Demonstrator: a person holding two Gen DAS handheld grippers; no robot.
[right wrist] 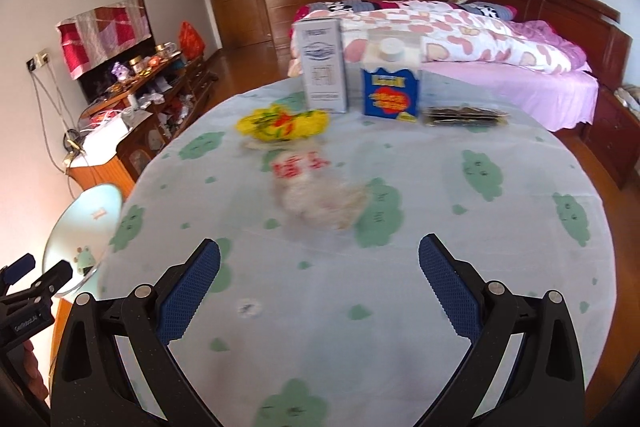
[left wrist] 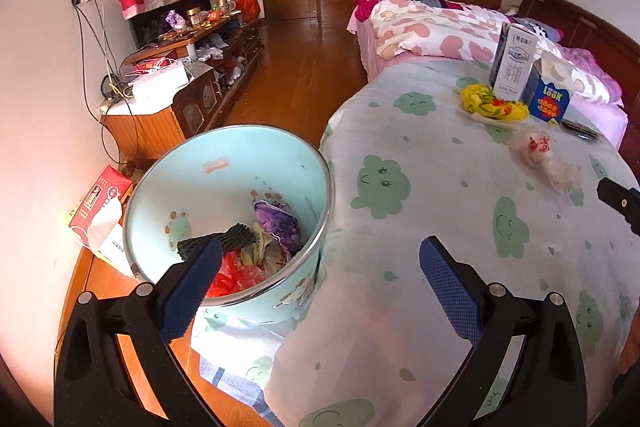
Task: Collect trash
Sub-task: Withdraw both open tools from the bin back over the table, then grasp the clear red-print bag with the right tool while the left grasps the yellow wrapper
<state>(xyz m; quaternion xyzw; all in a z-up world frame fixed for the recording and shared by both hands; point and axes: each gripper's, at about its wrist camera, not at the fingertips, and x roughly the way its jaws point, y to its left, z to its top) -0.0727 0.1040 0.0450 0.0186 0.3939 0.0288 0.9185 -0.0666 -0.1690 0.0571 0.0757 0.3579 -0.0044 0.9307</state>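
Here, blue carton [left wrist: 547, 98] reading "LOOK", both grippers' jaws spread wide, empty.

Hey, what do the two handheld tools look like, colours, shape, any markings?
Both look alike. The left tool and the right tool each have two matte black plastic arms with triangular cut-outs and round silver bolt heads at the joints. The fingers carry blue pads with a fine diamond grid. In the right wrist view, the left tool's black body shows small white lettering, too small to read.
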